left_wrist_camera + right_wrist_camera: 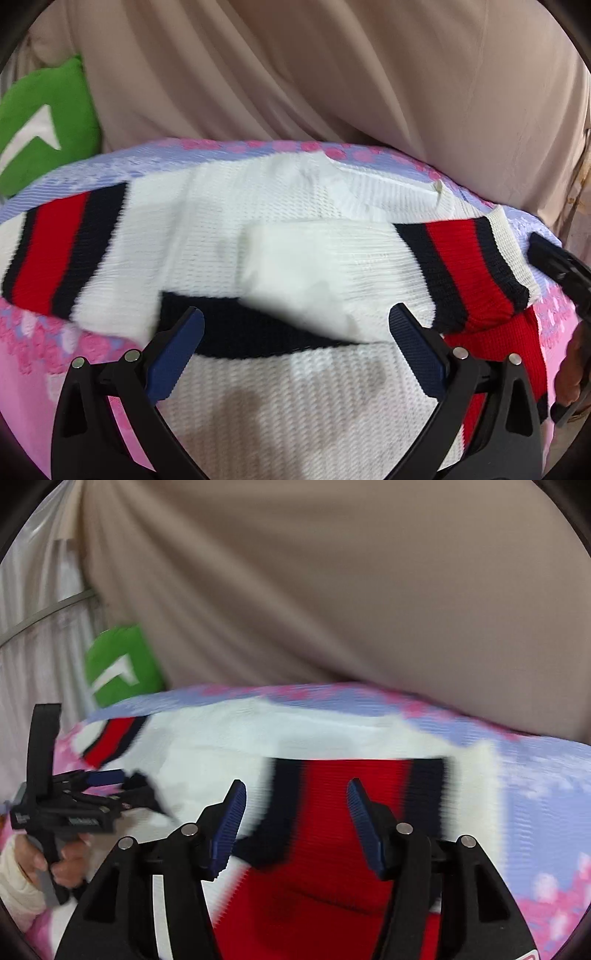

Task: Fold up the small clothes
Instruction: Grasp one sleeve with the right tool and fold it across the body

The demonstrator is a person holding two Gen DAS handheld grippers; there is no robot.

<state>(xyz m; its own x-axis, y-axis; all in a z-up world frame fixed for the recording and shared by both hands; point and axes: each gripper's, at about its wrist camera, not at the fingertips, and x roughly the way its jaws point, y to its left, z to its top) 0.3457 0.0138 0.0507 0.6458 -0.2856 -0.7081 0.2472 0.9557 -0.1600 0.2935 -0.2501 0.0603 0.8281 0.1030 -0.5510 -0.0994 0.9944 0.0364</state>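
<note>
A white knit sweater (280, 402) with red and navy stripes lies spread on a pink and lavender bedspread (33, 354). One sleeve is folded across the body, and its striped cuff (469, 266) lies at the right. The other striped cuff (62, 254) lies at the left. My left gripper (297, 325) hovers over the sweater's middle, open wide with nothing between its fingers. My right gripper (295, 801) stands open over the red and navy striped part (332, 867) without gripping it. A hand (59, 867) holds the left gripper (92, 786) at the left of the right wrist view.
A green cushion (48, 122) sits at the bed's far left corner, also in the right wrist view (122, 664). Beige draped cloth (332, 74) rises right behind the bed. A pale curtain with a rail (44, 613) hangs at the left.
</note>
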